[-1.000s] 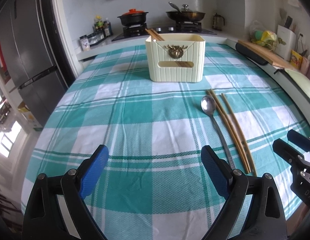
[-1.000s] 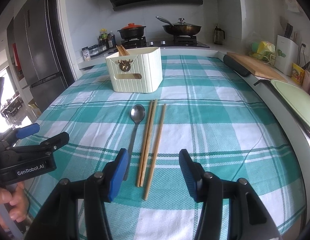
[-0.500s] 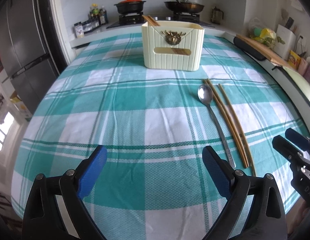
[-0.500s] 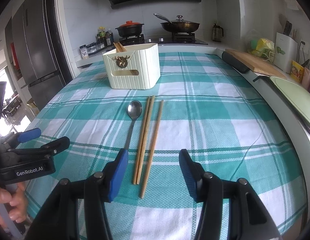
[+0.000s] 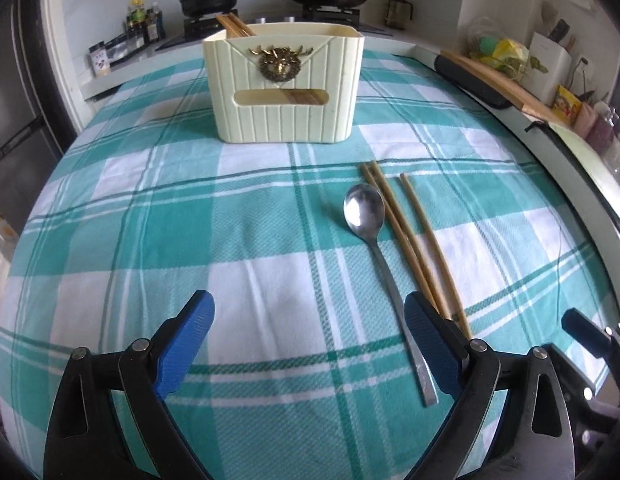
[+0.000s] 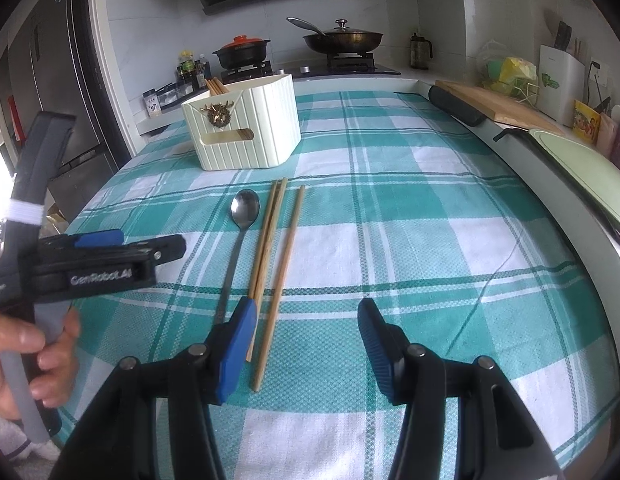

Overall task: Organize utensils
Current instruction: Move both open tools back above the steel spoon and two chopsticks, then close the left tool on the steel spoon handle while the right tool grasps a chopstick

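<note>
On the tablecloth (image 5: 157,240), a spoon (image 5: 366,216) lay just left of three chopsticks (image 5: 406,232), all lengthwise, w/ the utensil holder (image 5: 285,92) behind them; more chopsticks stood in its left rear corner. Stove (image 6: 301,66) & pans sat beyond.

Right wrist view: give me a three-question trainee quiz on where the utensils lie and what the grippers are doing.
1. True or false: the spoon lies left of the loose chopsticks in the right wrist view.
2. How many chopsticks lie loose on the cloth? A) two B) three C) five
3. What already stands in the holder?

Key:
1. True.
2. B: a touching pair and one apart.
3. Chopsticks, their tips poking up at its back left corner.

Both the right gripper and left gripper are open, holding nothing.
</note>
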Action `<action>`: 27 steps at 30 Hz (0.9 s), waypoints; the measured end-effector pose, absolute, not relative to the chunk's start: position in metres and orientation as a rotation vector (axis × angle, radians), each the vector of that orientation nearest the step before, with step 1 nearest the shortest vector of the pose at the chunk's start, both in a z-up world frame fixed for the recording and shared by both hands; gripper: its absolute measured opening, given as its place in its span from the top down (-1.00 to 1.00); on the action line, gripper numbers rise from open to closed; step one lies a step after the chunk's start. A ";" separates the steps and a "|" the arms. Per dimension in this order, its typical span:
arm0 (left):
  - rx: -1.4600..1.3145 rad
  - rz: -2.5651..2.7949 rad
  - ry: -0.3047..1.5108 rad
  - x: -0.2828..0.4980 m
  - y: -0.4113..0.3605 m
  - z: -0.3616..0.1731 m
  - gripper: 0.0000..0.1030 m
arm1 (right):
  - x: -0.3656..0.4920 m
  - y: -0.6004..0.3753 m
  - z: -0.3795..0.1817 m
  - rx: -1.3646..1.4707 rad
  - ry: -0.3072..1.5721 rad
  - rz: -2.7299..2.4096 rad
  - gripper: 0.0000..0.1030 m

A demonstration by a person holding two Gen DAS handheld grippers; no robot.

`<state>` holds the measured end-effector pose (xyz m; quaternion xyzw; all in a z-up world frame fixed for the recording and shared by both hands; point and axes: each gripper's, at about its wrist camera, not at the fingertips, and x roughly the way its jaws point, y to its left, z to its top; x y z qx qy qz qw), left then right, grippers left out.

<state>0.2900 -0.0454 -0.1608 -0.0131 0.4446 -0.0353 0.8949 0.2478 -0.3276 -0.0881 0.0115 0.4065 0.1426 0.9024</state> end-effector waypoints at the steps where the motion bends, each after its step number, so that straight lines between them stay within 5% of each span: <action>1: -0.028 -0.081 0.932 0.297 -0.048 -0.163 -0.87 | 0.248 -0.329 -0.089 0.027 0.841 0.292 -0.05; 27: 0.061 0.027 0.941 0.330 -0.053 -0.200 -0.94 | 0.253 -0.341 -0.095 0.056 0.854 0.279 -0.05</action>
